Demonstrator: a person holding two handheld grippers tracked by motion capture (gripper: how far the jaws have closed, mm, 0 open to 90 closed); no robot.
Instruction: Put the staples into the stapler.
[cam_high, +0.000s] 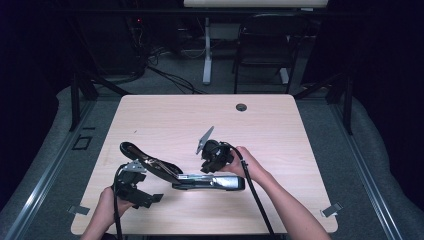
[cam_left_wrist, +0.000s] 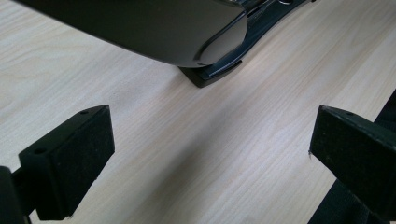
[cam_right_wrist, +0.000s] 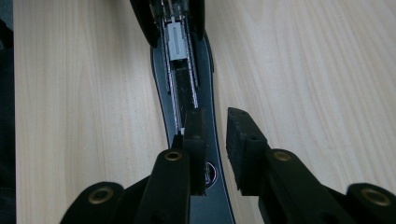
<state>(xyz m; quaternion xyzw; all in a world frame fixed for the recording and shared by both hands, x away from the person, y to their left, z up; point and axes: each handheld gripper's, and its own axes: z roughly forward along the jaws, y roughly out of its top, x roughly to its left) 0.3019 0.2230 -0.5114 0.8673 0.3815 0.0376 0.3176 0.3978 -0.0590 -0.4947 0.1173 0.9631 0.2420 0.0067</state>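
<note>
Near the tabletop's (cam_high: 165, 112) front edge, the right gripper (cam_right_wrist: 215, 140) hovers narrowly parted over an opened stapler (cam_high: 200, 181); the left gripper (cam_left_wrist: 210, 154) gapes wide, empty, beside its raised top.

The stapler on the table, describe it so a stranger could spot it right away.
On the light wooden table, look near the front edge, between the person's two hands. The stapler lies there, black and long, its top arm swung open up and to the left, baring the metal staple channel.
</note>
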